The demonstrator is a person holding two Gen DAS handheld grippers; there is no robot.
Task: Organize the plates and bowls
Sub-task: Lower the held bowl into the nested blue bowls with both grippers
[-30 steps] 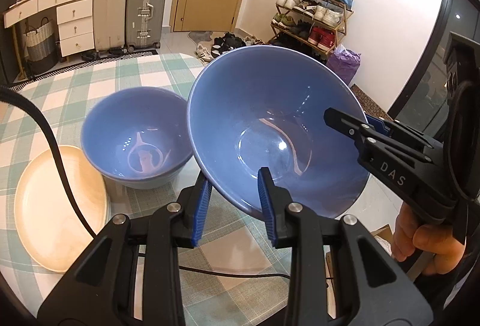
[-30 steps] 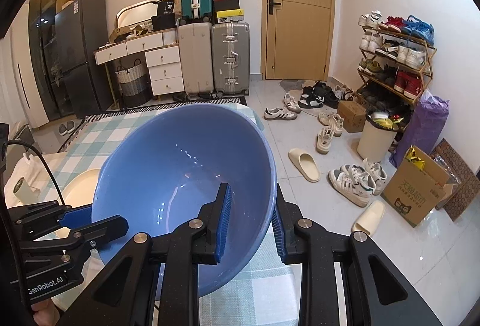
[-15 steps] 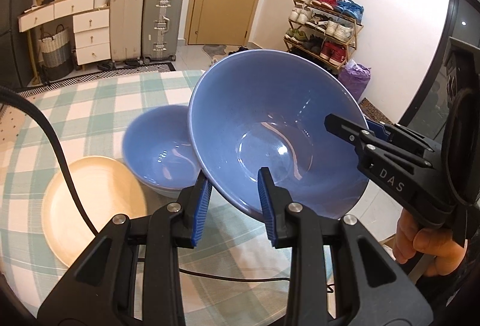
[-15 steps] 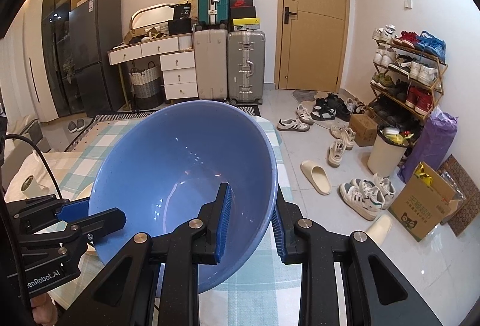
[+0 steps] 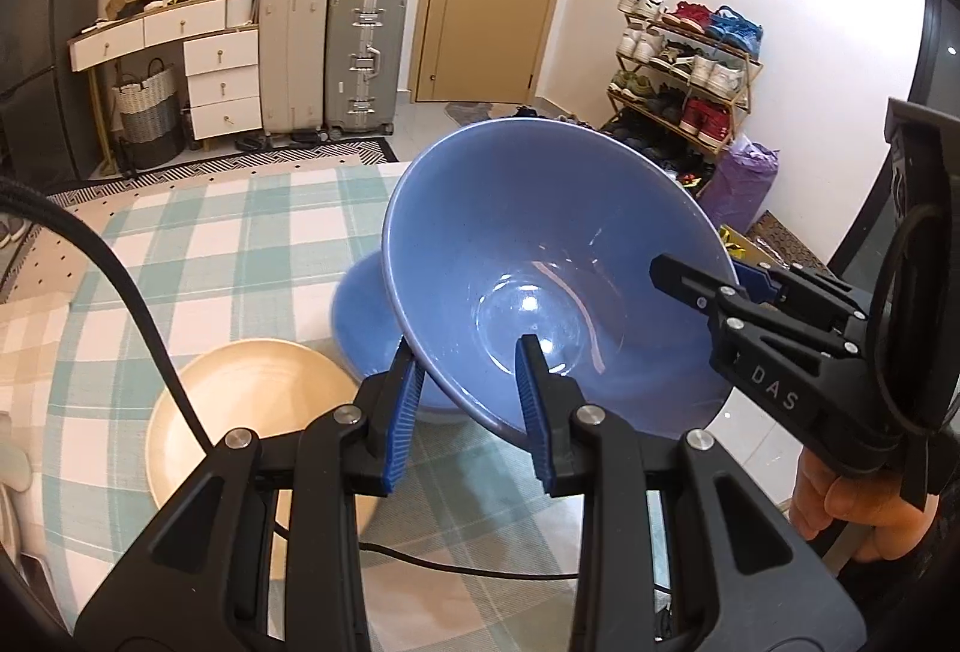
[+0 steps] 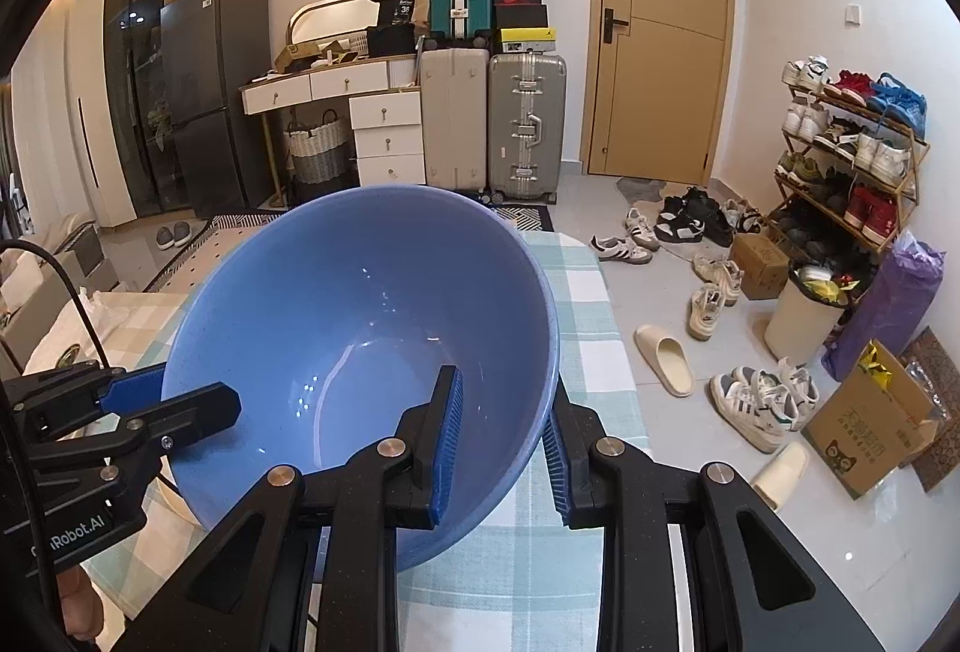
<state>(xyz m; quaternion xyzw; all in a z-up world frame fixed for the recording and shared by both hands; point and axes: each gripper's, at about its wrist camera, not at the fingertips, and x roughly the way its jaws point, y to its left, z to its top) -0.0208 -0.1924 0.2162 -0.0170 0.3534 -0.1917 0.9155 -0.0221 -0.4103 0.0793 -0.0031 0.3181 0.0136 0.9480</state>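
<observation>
You hold the large blue bowl up off the surface between both grippers, tilted so its open side faces you. Your left gripper is clamped on the near rim, one blue pad inside the bowl and the other against its outer wall. Your right gripper bites the rim at the opposite side in the same way, one finger inside and one outside; in the left wrist view it reaches in from the right edge, with your hand wrapped around its handle below.

Under the raised bowl, partly hidden by it, a second blue bowl sits on the checked green-and-white cloth. Just beside that bowl, nearer to you and to the left, lies a cream plate; whether the two touch you cannot tell. A black cable arcs across the left of that view and over the plate.

Beyond the surface stand two upright suitcases against the far wall, a closed door, and a shoe rack with loose shoes scattered on the tiled floor.
</observation>
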